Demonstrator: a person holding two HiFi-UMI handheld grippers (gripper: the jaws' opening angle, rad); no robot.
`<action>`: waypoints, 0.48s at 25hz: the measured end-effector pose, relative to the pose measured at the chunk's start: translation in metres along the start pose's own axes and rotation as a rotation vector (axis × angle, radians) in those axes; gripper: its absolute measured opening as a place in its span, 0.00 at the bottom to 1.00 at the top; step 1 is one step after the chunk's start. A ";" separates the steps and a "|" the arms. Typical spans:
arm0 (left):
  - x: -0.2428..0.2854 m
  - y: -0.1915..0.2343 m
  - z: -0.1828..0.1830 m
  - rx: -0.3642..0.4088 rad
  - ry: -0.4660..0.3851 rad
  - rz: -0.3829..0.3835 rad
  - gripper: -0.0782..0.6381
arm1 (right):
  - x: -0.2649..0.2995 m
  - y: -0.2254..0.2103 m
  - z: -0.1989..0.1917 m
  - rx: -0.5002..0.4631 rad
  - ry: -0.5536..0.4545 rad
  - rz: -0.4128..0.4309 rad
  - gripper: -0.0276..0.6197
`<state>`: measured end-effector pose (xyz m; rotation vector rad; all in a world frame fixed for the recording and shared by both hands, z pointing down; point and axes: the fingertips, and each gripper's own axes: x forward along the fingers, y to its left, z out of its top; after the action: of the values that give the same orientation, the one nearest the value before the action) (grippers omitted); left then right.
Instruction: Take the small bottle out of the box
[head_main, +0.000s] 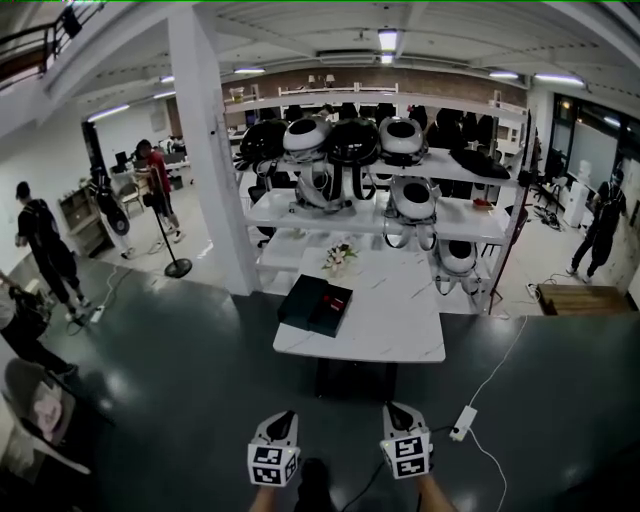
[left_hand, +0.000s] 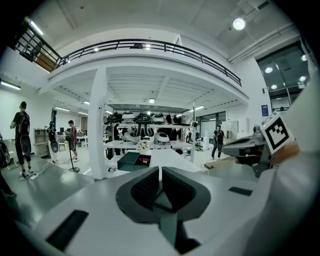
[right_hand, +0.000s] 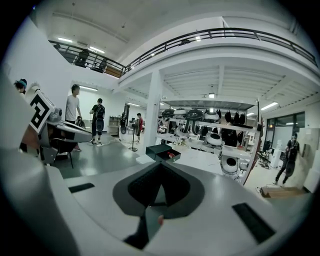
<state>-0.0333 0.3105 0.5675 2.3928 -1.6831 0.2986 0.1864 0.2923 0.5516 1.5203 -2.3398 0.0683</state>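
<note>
A dark box (head_main: 316, 305) lies open on the near left part of a white marble table (head_main: 390, 330), some way in front of me. Its inside shows red (head_main: 333, 300). From here I cannot make out a small bottle in it. My left gripper (head_main: 284, 420) and right gripper (head_main: 397, 412) hang low, side by side, well short of the table over the dark floor. Both have their jaws together with nothing between them. The left gripper view shows its gripper (left_hand: 159, 170) pointing at the box (left_hand: 131, 161). In the right gripper view, that gripper (right_hand: 161, 166) also faces the box (right_hand: 161, 151).
A small flower bunch (head_main: 339, 257) stands at the table's far end. White shelves (head_main: 470, 225) with round helmet-like devices rise behind it. A white pillar (head_main: 215, 150) stands to the left. A power strip (head_main: 463, 422) and cable lie on the floor to the right. Several people stand around the room.
</note>
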 end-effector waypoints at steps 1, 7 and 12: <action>0.007 0.004 0.001 -0.001 0.000 -0.003 0.16 | 0.008 -0.001 0.002 -0.003 0.001 0.000 0.07; 0.065 0.036 0.014 -0.010 -0.004 -0.027 0.16 | 0.070 -0.014 0.018 -0.014 0.012 -0.012 0.07; 0.116 0.076 0.030 -0.013 0.000 -0.055 0.16 | 0.127 -0.018 0.040 -0.022 0.021 -0.034 0.07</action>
<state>-0.0651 0.1720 0.5745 2.4245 -1.6111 0.2786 0.1464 0.1644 0.5513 1.5409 -2.2899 0.0498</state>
